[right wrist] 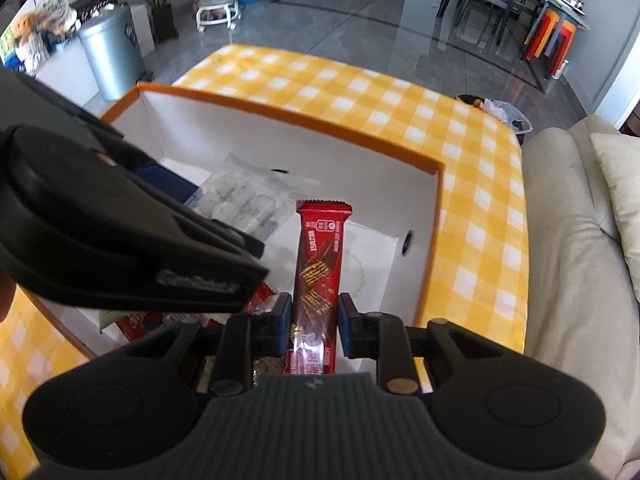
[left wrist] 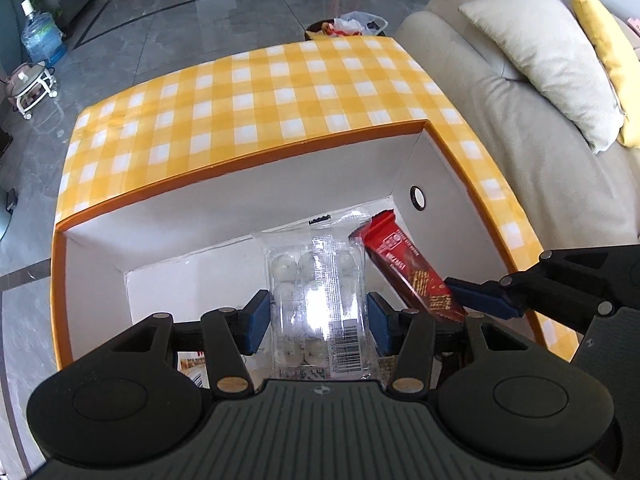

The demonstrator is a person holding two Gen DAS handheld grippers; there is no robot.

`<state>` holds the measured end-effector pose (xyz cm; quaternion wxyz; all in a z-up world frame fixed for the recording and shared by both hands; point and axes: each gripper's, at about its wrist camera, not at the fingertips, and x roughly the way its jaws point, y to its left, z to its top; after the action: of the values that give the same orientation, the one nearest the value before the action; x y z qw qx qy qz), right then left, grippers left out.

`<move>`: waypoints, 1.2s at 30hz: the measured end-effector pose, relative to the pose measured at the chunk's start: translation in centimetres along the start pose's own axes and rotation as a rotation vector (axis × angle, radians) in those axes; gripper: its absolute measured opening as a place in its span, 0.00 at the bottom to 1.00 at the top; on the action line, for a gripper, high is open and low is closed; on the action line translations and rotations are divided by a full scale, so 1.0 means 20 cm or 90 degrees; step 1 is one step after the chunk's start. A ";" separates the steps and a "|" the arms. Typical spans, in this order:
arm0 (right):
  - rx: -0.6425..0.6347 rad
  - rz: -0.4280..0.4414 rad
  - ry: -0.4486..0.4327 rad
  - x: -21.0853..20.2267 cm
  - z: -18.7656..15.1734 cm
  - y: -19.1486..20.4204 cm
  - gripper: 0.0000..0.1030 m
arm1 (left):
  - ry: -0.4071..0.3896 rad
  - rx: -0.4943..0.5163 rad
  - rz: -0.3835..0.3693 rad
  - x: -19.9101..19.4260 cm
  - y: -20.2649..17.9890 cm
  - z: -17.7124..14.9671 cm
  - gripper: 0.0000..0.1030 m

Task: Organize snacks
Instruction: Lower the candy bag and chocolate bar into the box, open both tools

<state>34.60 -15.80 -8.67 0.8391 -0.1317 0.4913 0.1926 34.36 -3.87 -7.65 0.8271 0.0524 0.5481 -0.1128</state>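
Observation:
My left gripper (left wrist: 317,322) is shut on a clear packet of white round sweets (left wrist: 316,280) and holds it inside an orange-rimmed white box (left wrist: 240,162). My right gripper (right wrist: 314,322) is shut on a red wafer bar (right wrist: 318,264) and holds it over the same box (right wrist: 288,114), just right of the left gripper. The red bar (left wrist: 408,270) and one blue right fingertip (left wrist: 484,296) also show in the left wrist view. The left gripper's body (right wrist: 120,240) and the clear packet (right wrist: 244,204) show in the right wrist view. More snack packets (right wrist: 136,322) lie low in the box, mostly hidden.
The box stands on a yellow checked tablecloth (left wrist: 260,100). A beige sofa (left wrist: 520,140) with cushions (left wrist: 544,56) lies to the right. A bin with bags (left wrist: 348,26) sits beyond the table. A grey bin (right wrist: 110,52) and a water jug (left wrist: 42,38) stand on the floor.

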 end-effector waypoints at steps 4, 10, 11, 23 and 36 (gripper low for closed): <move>-0.015 -0.003 0.020 0.04 0.03 0.01 0.20 | 0.003 0.005 0.005 0.03 0.00 0.03 0.57; -0.038 -0.024 0.043 0.10 0.04 0.02 0.20 | 0.012 0.009 0.019 0.10 0.00 0.05 0.57; -0.040 -0.025 0.047 0.11 0.04 0.02 0.20 | 0.015 0.008 0.021 0.11 0.01 0.05 0.57; -0.077 -0.034 0.061 0.14 0.03 0.04 0.17 | 0.046 0.013 0.042 0.19 0.02 0.02 0.60; -0.093 -0.035 0.030 0.05 0.01 0.10 0.41 | 0.008 0.015 0.057 0.10 0.02 0.01 0.70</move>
<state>34.27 -13.81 -9.44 0.8205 -0.2109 0.4916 0.2016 35.43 -3.77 -9.36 0.8273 0.0870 0.5489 -0.0821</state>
